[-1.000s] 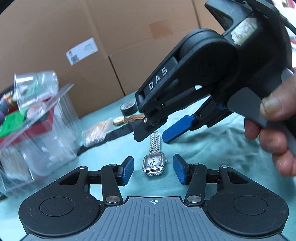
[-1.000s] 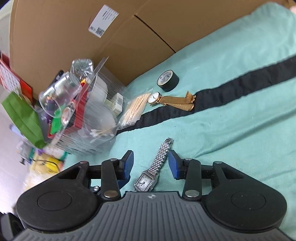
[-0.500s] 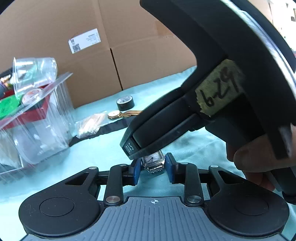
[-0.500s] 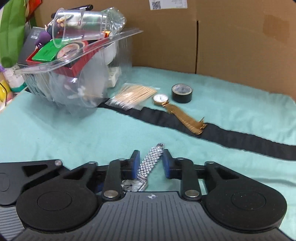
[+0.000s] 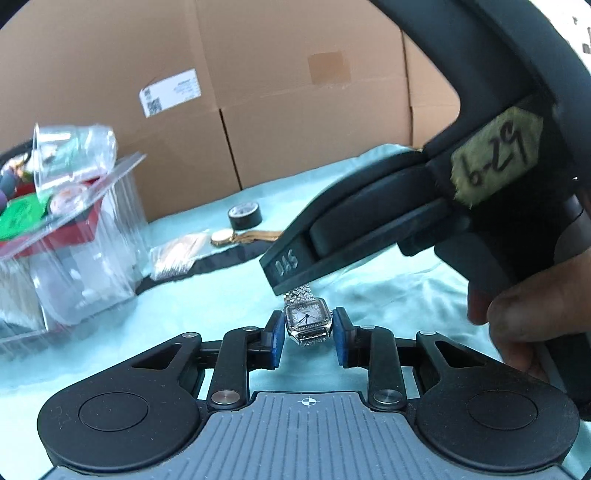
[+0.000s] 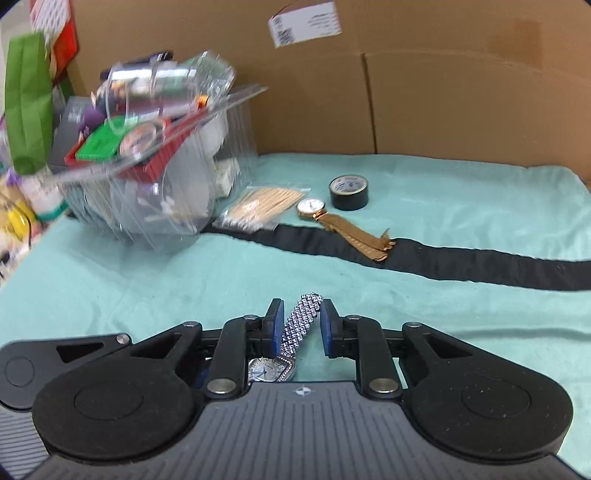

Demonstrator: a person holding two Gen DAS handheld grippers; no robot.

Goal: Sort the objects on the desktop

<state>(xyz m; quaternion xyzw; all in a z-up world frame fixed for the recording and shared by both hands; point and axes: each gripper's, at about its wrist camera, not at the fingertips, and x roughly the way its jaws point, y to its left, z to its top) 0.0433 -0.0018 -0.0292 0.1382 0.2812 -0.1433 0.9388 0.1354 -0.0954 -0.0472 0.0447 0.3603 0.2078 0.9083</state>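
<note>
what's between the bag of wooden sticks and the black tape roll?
The gold watch: its dial end lies between the bag of wooden sticks and the black tape roll. Clearest in the right wrist view.

In the left wrist view, most of the silver watch's (image 5: 307,320) band is hidden behind the right gripper's body (image 5: 369,221), whose fingertips are not seen there. The gold watch's (image 5: 236,236) strap is partly covered as well. The contents of the clear plastic box (image 6: 155,177) are blurred and cannot be identified. The printing on the box label (image 6: 304,22) is too small to be read.
</note>
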